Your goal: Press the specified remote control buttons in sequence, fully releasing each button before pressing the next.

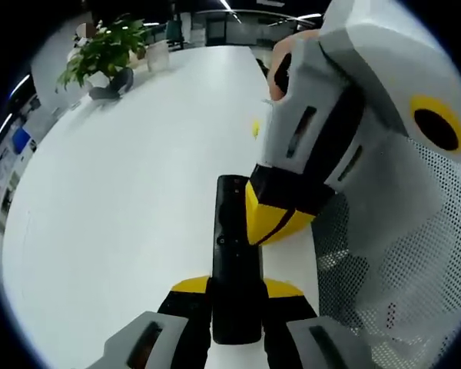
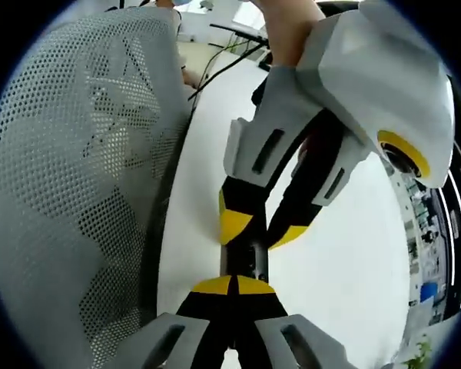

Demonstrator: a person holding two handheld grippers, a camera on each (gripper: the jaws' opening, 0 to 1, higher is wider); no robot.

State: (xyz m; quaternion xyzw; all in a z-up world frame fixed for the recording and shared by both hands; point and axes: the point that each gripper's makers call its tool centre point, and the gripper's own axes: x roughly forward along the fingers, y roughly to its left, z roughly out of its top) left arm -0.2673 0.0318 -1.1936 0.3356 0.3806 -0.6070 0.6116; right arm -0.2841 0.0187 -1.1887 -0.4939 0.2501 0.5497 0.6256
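Observation:
A long black remote control (image 1: 232,261) lies lengthwise between the yellow-tipped jaws of my left gripper (image 1: 237,288), which is shut on its near end above the white table (image 1: 123,200). My right gripper (image 1: 273,219) comes in from the upper right, its jaws together, with the tips against the remote's upper right part. I cannot make out which button sits under them. In the right gripper view, my right gripper (image 2: 232,286) is shut with nothing held, tips on the remote (image 2: 246,257). The left gripper (image 2: 261,227) reaches down from above, clamping the remote.
A grey mesh chair back (image 1: 399,254) stands close by the table's edge, also seen as the chair back (image 2: 77,192). A potted plant (image 1: 107,50) and a cup stand at the table's far end. A small yellow item (image 1: 256,128) lies mid-table. A hand (image 2: 288,27) holds the left gripper.

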